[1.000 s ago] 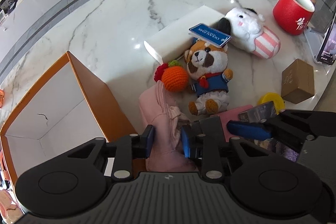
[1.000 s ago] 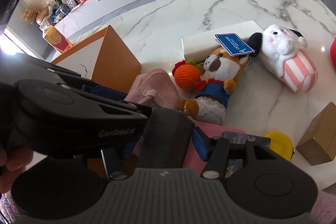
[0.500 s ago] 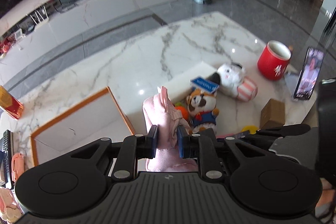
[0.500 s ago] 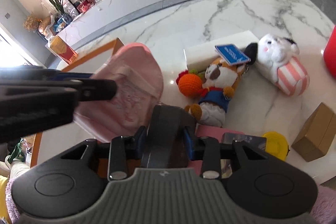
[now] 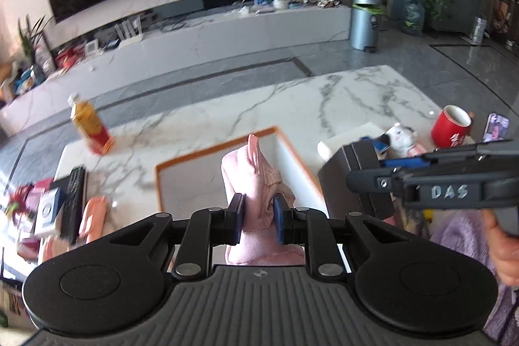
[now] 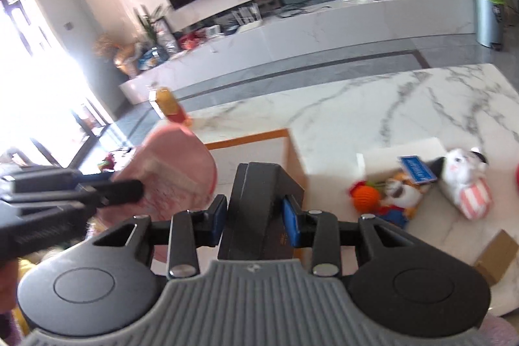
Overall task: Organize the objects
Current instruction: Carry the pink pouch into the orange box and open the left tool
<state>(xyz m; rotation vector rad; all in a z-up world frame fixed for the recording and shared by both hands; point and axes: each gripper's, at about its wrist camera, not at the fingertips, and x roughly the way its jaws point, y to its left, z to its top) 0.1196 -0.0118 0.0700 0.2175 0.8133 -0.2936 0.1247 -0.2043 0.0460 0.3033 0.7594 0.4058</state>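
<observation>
My left gripper (image 5: 259, 218) is shut on a pink fabric item (image 5: 249, 171), held up in the air over the orange-rimmed open box (image 5: 214, 148). My right gripper (image 6: 253, 219) is shut on a black box (image 6: 259, 193), its blue pads pressing on both sides. In the left wrist view the black box (image 5: 350, 180) hangs just right of the pink item. In the right wrist view the pink item (image 6: 181, 164) shows at the left between the left gripper's fingers (image 6: 129, 187). The orange-rimmed box (image 6: 246, 135) lies below both loads.
On the marble table (image 6: 389, 106) lie a fox plush (image 6: 402, 193), a white plush (image 6: 467, 177), an orange crochet ball (image 6: 366, 196), a flat white box (image 6: 382, 158) and a cardboard box (image 6: 496, 252). A red mug (image 5: 452, 125), a phone (image 5: 498, 127) and a bottle (image 5: 89, 125) stand farther off.
Both grippers have risen from the table with their loads, and the views now tilt up to the room. The right jaws have closed onto the black box.
</observation>
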